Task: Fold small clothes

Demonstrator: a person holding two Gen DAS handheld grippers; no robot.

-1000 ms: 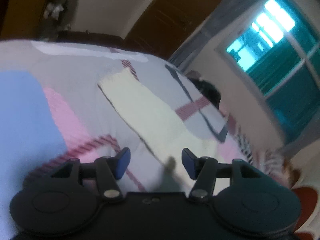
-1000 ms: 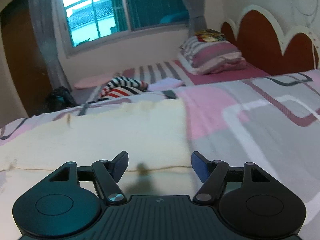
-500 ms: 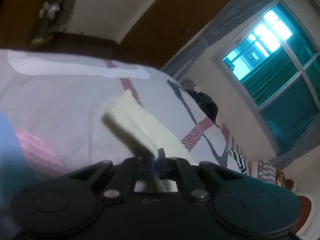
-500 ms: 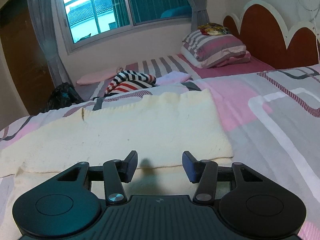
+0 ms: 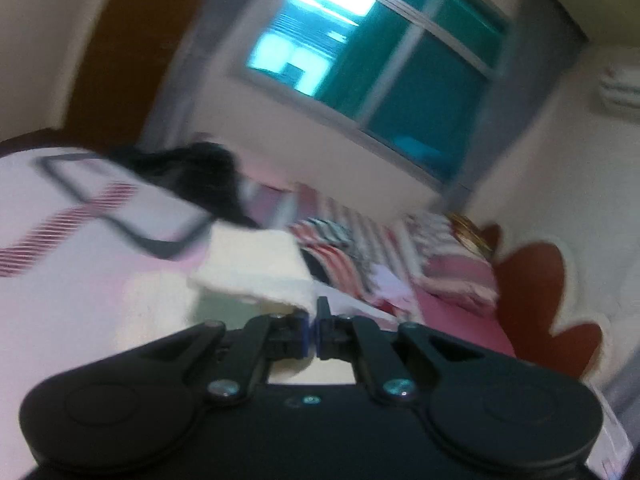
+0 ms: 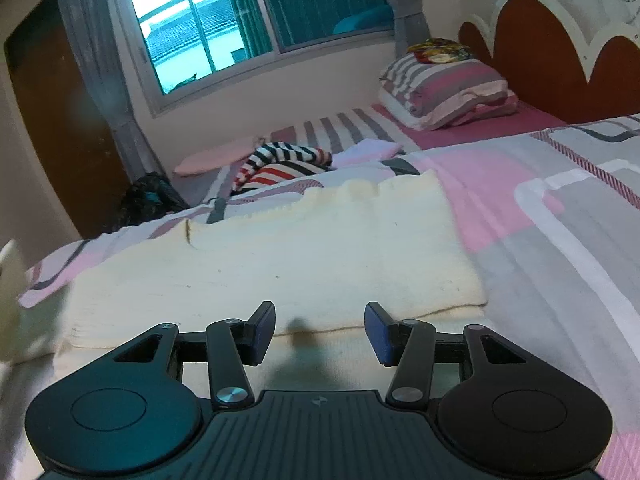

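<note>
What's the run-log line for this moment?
step: fold cream knit garment | left gripper: jaws shut on garment edge, lifted | right gripper: jaws open over near hem, nothing held | bedspread: under garment

A: State garment colour.
B: Cream knit garment (image 6: 280, 256). Bedspread (image 6: 560, 216): grey, pink and white blocks, dark red striped bands.
A: Far items?
B: Striped cloth (image 6: 280, 164), black, white, red. Pillow (image 6: 444, 88), grey-pink stripes. Headboard (image 6: 532, 32), reddish-brown, white-edged.
</note>
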